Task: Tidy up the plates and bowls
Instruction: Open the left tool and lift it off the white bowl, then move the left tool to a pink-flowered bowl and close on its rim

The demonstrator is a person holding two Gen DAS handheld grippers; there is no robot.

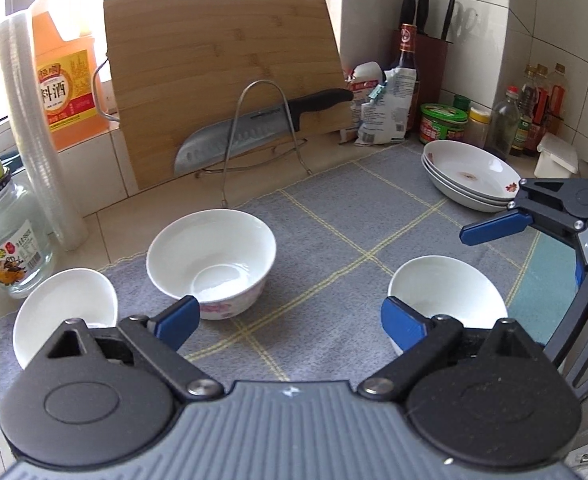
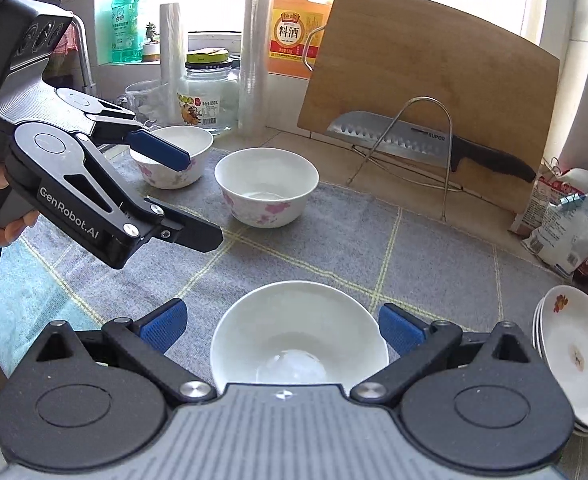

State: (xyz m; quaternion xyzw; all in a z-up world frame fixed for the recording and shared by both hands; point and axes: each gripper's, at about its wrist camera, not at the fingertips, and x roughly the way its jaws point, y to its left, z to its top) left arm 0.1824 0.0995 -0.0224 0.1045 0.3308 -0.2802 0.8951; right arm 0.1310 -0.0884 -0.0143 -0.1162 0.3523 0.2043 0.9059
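A: Tiled kitchen corner, grey checked mat (image 1: 334,240) on the counter, bamboo cutting board (image 1: 222,80) leaning by the bright window

B: Three white floral bowls apart on it: middle bowl (image 1: 212,260), left bowl (image 1: 66,312), right bowl (image 1: 448,296). Stack of plates (image 1: 470,176) at the mat's far right

A: Left gripper (image 1: 288,320) spread wide, empty. Right gripper (image 2: 282,328) wide too, glossy bowl between, pads clear

B: Its housing hides that bowl's near rim; window glare washes out the bottles
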